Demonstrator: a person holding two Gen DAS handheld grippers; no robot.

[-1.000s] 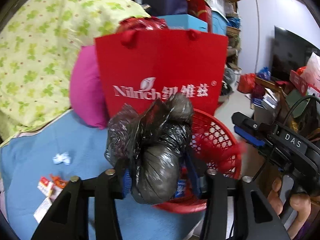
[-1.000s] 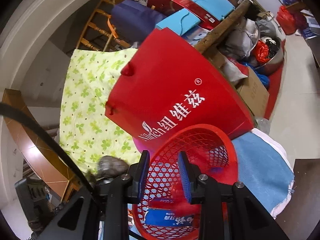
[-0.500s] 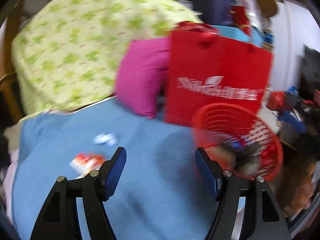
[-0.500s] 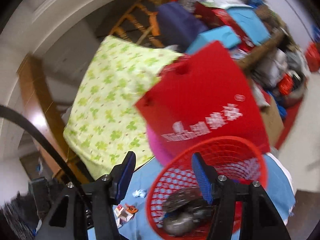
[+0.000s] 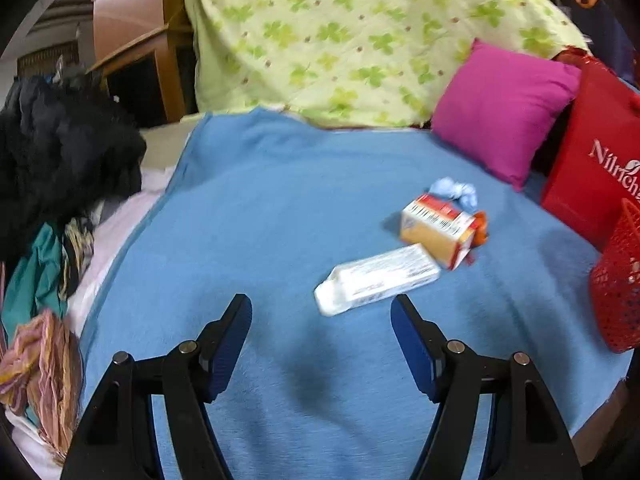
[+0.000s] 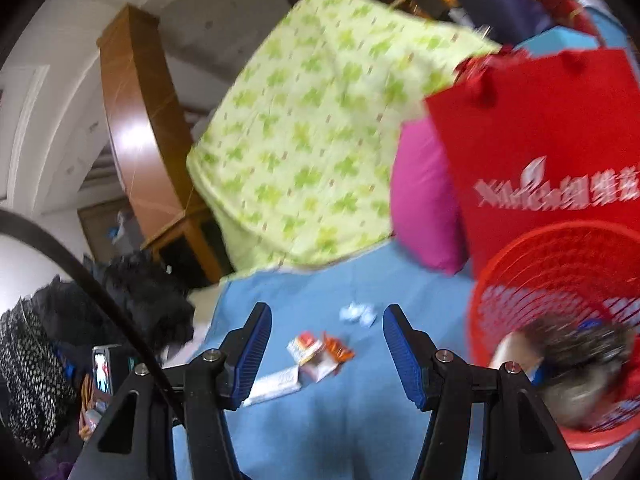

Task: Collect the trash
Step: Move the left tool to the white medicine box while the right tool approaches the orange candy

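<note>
A red mesh basket (image 6: 516,264) stands at the right on the blue blanket; a black trash bag (image 6: 576,364) lies inside it. The basket's edge shows in the left wrist view (image 5: 616,280). On the blanket lie a white flat box (image 5: 376,280), a red-and-tan carton (image 5: 440,228) and a crumpled white tissue (image 5: 456,192). These also show in the right wrist view: box (image 6: 276,384), carton (image 6: 312,354), tissue (image 6: 358,314). My left gripper (image 5: 322,342) is open and empty, just short of the white box. My right gripper (image 6: 328,348) is open and empty above the blanket.
A red paper bag (image 5: 592,168) and a pink pillow (image 5: 504,108) stand behind the basket. A green-patterned quilt (image 5: 340,32) lies at the back. Dark clothes (image 5: 60,152) pile at the blanket's left edge. A wooden cabinet (image 6: 136,136) stands behind.
My left gripper let go of the black bag, which now lies in the basket, and swung left toward the boxes. My right gripper opened and turned left too.
</note>
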